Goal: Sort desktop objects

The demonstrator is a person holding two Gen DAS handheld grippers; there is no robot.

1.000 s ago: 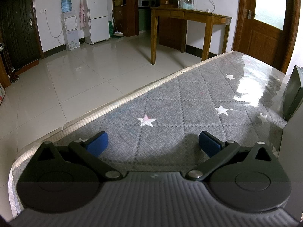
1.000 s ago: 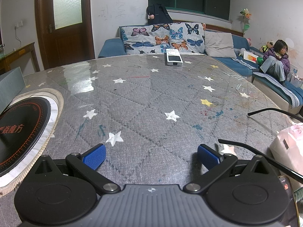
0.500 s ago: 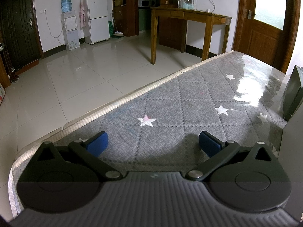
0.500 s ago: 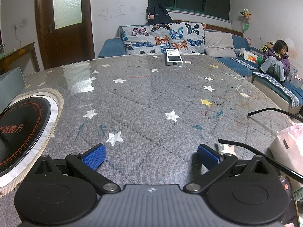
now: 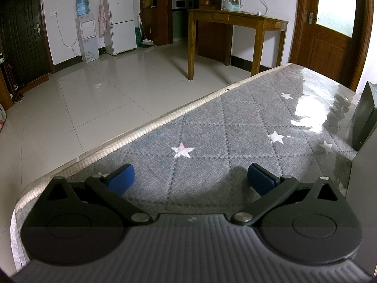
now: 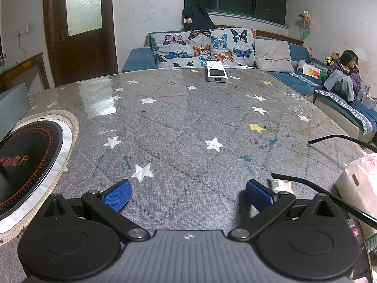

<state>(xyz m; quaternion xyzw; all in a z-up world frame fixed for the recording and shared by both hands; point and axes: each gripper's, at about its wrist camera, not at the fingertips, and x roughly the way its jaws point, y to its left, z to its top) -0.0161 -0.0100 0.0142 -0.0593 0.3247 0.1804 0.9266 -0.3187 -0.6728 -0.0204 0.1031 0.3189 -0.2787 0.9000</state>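
Both tongs stood spread with nothing between their blue pads: the left gripper (image 5: pixel 189 176) low over bare grey star-printed tablecloth (image 5: pixel 235 127), the right gripper (image 6: pixel 188 194) low over the same cloth in its own view.

The task's things lay on the right gripper's side. A pair of thin black-framed glasses (image 6: pixel 306 184) lay at the lower right of the right wrist view, one temple arm reaching in just beside the right blue pad. A white rectangular handheld device (image 6: pixel 216 72) lay at the far edge of the table, upper centre of the frame, well apart from the tongs.

The likeliest mishap, as I judged it, was the right tong catching the glasses arm while moving or closing, dragging the glasses toward the table edge at the right, or bending the thin frame under a hard pinch. The glossy clear cover over the cloth would probably let light things slide.

A pale pink soft bag (image 6: pixel 358 184) crowded the right edge, and a black round induction hob (image 6: pixel 26 162) filled the left. In the left wrist view, a dark grey upright box (image 5: pixel 365 118) stood at the right edge.
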